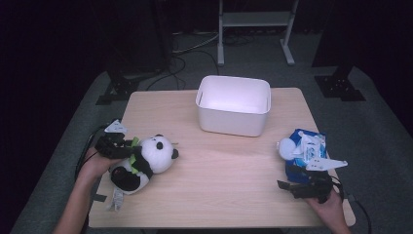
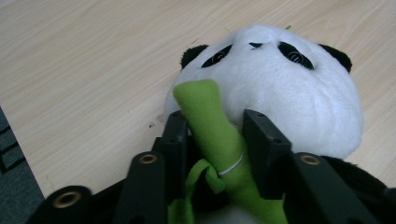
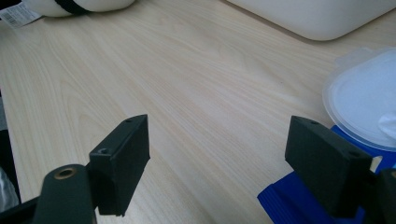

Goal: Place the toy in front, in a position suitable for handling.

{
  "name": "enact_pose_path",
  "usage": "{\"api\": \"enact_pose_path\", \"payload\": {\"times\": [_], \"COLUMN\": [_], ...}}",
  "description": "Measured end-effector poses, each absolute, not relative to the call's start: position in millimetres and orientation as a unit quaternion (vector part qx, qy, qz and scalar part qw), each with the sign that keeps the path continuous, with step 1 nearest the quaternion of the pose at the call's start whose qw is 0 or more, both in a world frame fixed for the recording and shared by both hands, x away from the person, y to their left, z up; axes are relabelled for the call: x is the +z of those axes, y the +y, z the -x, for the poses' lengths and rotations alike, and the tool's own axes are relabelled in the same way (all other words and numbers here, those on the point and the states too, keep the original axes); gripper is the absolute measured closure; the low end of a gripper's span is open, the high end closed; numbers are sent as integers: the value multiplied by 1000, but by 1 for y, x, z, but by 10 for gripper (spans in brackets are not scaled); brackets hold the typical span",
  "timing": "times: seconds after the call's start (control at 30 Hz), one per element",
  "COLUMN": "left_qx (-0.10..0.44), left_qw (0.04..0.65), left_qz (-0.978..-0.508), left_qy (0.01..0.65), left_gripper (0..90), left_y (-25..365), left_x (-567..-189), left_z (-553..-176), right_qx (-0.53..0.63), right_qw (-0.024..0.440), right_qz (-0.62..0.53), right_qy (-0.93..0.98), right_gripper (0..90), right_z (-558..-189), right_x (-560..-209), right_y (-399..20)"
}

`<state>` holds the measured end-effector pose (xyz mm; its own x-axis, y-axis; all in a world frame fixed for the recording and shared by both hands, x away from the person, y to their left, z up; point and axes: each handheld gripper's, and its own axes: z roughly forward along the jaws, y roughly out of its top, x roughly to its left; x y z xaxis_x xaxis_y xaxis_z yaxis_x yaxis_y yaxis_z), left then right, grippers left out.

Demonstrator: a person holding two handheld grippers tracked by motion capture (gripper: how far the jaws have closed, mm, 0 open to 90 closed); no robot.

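1. Fingers [image 2: 261, 140] of left gripper [image 2: 217, 140] clamp the panda plush's [image 1: 146, 163] green bamboo piece [image 2: 210, 126].
2. Panda plush lies at table [image 1: 224, 170] left edge.
3. Right gripper [image 3: 224, 163] jaws spread wide, nothing between them, beside blue wipes pack [image 1: 307, 146].

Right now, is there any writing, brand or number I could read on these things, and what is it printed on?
None can be read.
White tag on the panda plush: print too small; in the right gripper view it is blurred.
Blue packet: markings too blurred.
White bin: no lettering visible.
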<state>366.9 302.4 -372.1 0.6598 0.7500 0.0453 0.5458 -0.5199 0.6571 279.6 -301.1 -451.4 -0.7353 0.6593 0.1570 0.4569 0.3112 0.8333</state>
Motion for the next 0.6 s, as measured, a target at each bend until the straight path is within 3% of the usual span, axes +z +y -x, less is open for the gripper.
{"api": "enact_pose_path", "payload": {"times": [0.13, 0.6], "left_qx": [163, 162], "left_qw": [304, 317], "left_qz": [-864, -886], "left_qy": [367, 298], "left_gripper": [712, 736], "left_y": [298, 254], "left_x": [-367, -331], "left_z": [-366, -366], "right_qx": [473, 477], "right_qw": [107, 111], "right_qz": [-347, -351], "right_qy": [803, 798], "right_gripper": [207, 208], "right_z": [-280, -280], "right_x": [-451, -451], "right_y": [-300, -304]}}
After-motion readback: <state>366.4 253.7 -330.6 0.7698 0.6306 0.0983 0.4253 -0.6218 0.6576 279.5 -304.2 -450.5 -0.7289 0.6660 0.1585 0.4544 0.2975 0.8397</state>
